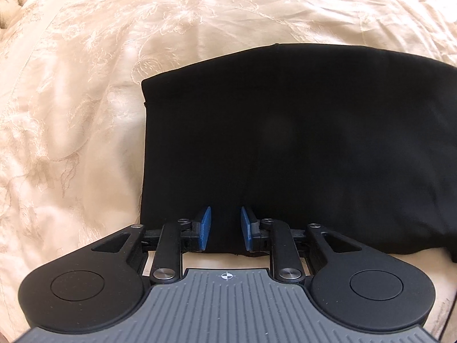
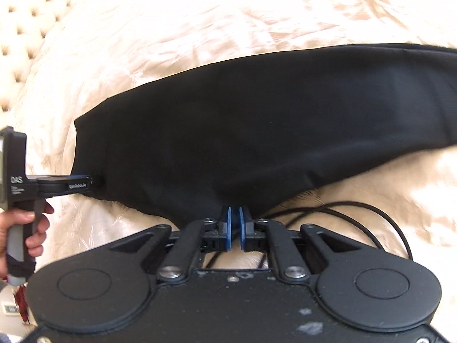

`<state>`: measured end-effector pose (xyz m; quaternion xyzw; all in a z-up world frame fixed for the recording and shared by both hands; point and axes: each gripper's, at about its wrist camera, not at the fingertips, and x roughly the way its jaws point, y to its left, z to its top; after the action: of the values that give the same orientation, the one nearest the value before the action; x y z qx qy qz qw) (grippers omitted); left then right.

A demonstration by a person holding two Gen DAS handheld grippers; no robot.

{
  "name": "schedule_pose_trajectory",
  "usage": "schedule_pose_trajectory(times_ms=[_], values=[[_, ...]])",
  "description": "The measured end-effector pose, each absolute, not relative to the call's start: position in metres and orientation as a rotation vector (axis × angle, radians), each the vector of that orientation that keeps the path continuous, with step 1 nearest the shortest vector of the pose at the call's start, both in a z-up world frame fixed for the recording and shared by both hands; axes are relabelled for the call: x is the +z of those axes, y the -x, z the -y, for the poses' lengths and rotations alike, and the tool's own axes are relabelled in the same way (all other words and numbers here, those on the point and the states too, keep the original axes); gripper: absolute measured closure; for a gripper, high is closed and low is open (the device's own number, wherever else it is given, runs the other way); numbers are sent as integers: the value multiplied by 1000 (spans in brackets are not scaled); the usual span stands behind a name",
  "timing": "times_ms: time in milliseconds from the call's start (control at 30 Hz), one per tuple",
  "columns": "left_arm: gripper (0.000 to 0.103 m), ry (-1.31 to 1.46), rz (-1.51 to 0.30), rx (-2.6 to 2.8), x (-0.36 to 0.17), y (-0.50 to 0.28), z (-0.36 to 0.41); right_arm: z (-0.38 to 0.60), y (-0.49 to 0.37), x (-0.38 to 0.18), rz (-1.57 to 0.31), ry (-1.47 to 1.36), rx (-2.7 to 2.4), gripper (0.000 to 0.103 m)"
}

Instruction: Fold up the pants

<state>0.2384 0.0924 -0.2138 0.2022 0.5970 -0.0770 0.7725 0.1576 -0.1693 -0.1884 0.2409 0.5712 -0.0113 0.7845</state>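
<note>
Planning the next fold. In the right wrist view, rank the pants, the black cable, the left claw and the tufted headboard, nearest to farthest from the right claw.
1. Pants: near edge right at the tips of the right claw.
2. Black cable: just to the right.
3. Left claw: far left, at the pants' corner.
4. Tufted headboard: upper left, farthest.
</note>
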Motion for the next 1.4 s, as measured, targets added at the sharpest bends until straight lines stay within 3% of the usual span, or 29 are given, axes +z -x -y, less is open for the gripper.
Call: schedule_pose_trajectory(times_ms=[433, 700, 1000, 1400], values=[[80, -513, -1179, -281, -153, -182, -6, 260, -104, -176, -1128, -630, -227, 83], [80, -442, -1214, -367, -150, -146, 86, 332, -138, -167, -1115, -391, -103, 78], [80, -412, -1300, -212, -205, -163, 172, 389, -191, -173, -1094, -129, 44, 72], [80, -299, -1300, -33, -175, -162, 168, 382, -258, -209, -1082, 211, 408, 70]])
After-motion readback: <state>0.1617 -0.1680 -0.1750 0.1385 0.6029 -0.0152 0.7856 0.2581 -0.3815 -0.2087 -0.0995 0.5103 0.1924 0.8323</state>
